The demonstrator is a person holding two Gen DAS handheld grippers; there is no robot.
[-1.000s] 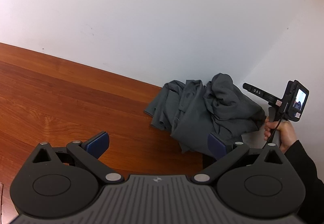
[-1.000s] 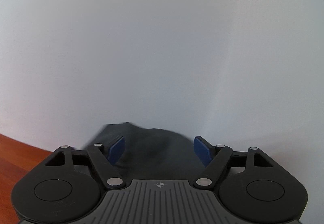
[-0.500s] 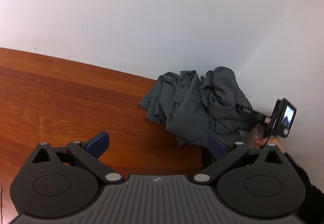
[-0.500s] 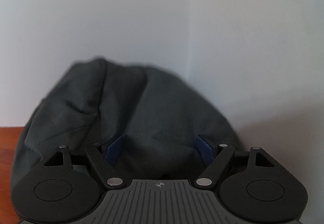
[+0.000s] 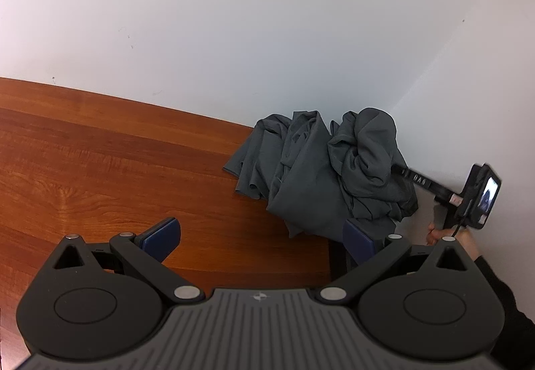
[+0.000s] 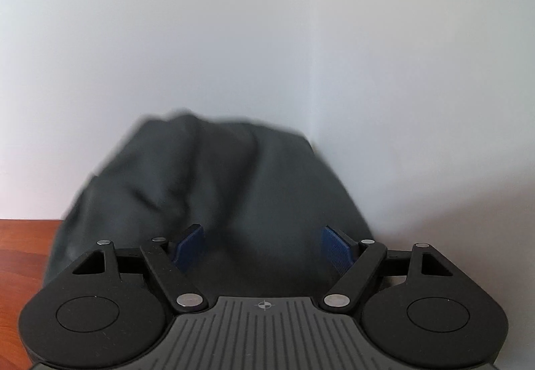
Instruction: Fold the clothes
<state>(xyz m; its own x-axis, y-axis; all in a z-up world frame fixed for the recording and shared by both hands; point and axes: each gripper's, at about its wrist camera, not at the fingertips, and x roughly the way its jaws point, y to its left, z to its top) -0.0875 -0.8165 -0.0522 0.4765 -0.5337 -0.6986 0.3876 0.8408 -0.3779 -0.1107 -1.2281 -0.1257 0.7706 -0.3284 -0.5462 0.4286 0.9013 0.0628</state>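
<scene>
Right wrist view: right gripper (image 6: 262,246) spread wide at the crumpled grey garment (image 6: 214,189), pads gripping nothing. Left gripper (image 5: 259,236), beside the garment, likewise spread and empty.

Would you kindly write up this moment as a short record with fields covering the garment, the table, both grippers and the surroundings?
garment: dark grey garment, crumpled in a heap, unfolded
garment location: far right end of the wooden table, in the corner where two white walls meet
left gripper: open, empty, hovering over bare wood short of the heap
right gripper: open, close against the heap, cloth between its fingers but not pinched
right hand: partly visible holding the gripper's handle, dark sleeve
folding: not yet started
</scene>
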